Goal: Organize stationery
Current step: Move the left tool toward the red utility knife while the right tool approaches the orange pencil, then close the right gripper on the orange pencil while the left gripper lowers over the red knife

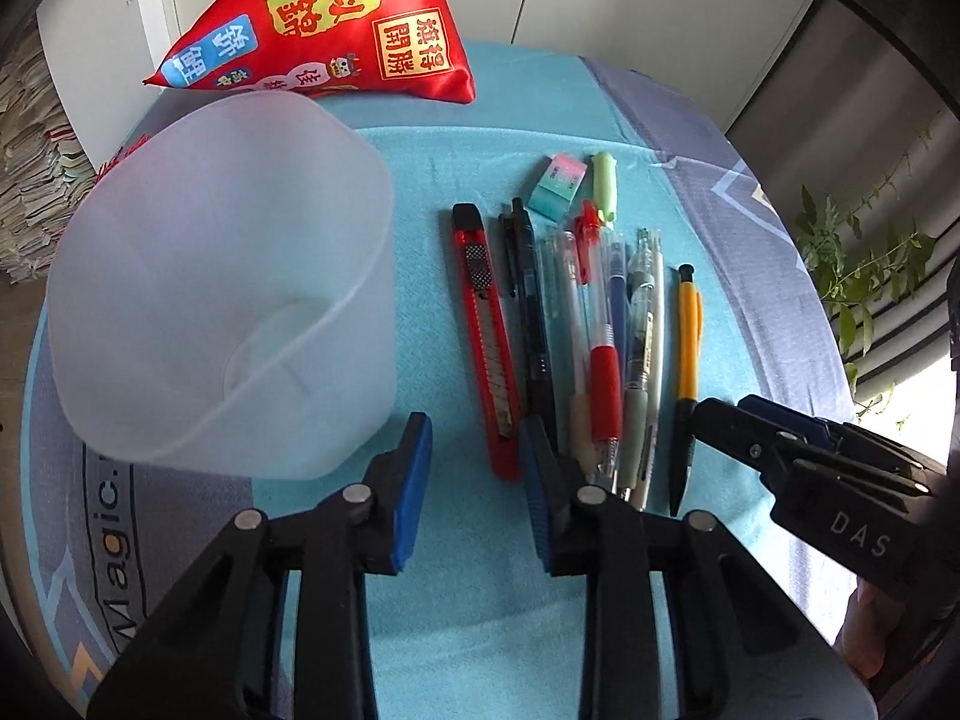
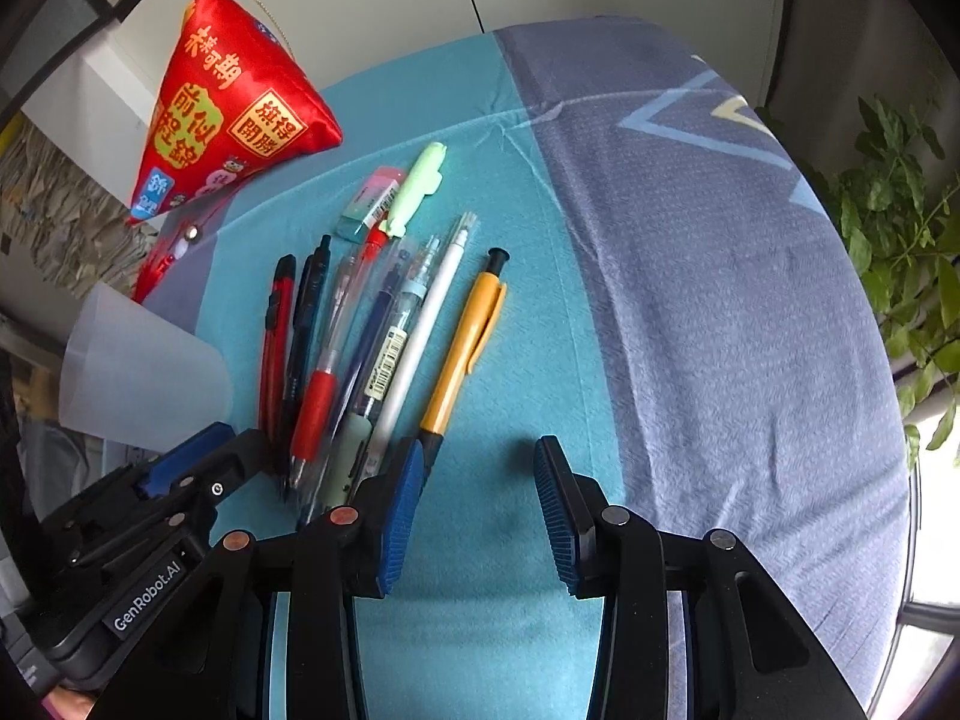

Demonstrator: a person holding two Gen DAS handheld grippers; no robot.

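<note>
While both claws hang spread and empty over the teal cloth (image 1: 468, 630), the left claw (image 1: 477, 468) sits low in its own view with the translucent cup (image 1: 222, 276) at its 10 o'clock, lying tipped on its side with the mouth toward the camera. At that claw's 1 o'clock lies the row of stationery: a red utility knife (image 1: 489, 336), a black pen (image 1: 531, 312), a red-grip pen (image 1: 600, 336) and a yellow mechanical pencil (image 1: 687, 372) side by side, with an eraser (image 1: 557, 185) and a green highlighter (image 1: 605, 186) beyond them at 12 o'clock. The right claw (image 2: 477, 504) is released too, its left pad just beside the yellow pencil's tip. A red pouch (image 1: 324, 18) rests at the worktop's far edge.
</note>
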